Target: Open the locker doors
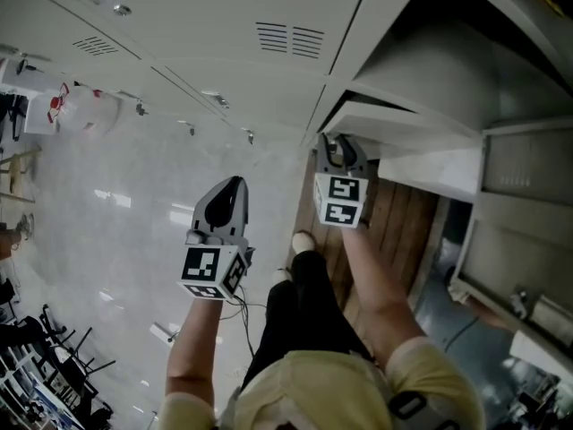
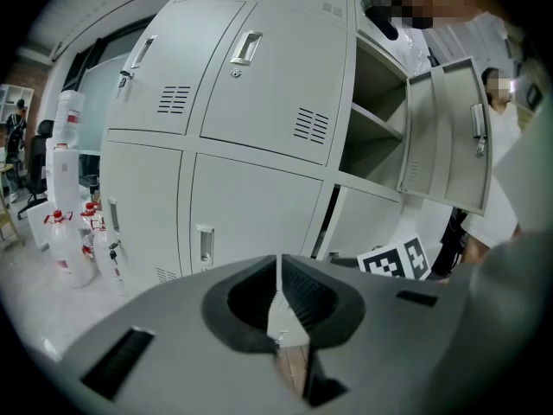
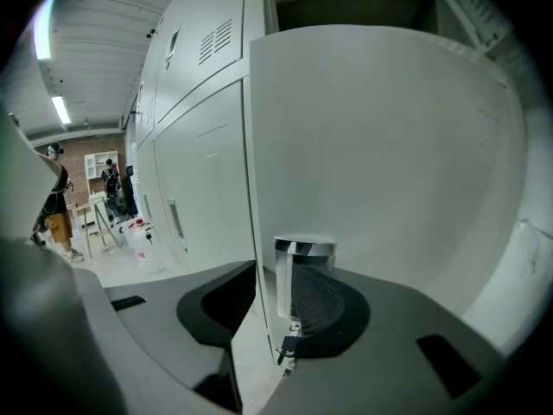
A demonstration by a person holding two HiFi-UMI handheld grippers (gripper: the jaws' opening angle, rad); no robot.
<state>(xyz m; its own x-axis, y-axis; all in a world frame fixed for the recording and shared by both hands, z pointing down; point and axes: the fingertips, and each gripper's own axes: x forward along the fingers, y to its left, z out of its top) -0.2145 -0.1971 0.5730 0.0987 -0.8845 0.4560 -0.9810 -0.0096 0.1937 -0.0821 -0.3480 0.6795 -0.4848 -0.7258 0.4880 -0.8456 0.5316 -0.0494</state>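
Note:
A bank of grey lockers [image 2: 251, 119] stands ahead of me. The upper right door [image 2: 445, 132] hangs wide open. Below it, a lower door [image 3: 380, 145] is ajar. Its chrome handle [image 3: 302, 271] and its free edge sit between the jaws of my right gripper [image 3: 272, 305], which stands open. A gap shows beside the left pad. A small key [image 3: 285, 348] hangs under the handle. In the head view the right gripper [image 1: 338, 150] is at that door's edge [image 1: 358, 119]. My left gripper [image 1: 228, 191] hangs in the air to the left, away from the lockers. It [image 2: 278, 296] is shut on nothing.
White canisters with red fittings [image 2: 65, 223] stand on the floor left of the lockers. Chairs [image 1: 54, 348] are further off. People stand far back [image 3: 56, 201]. A wooden floor strip [image 1: 394, 218] lies under the open doors, and my own legs [image 1: 300, 285] are below.

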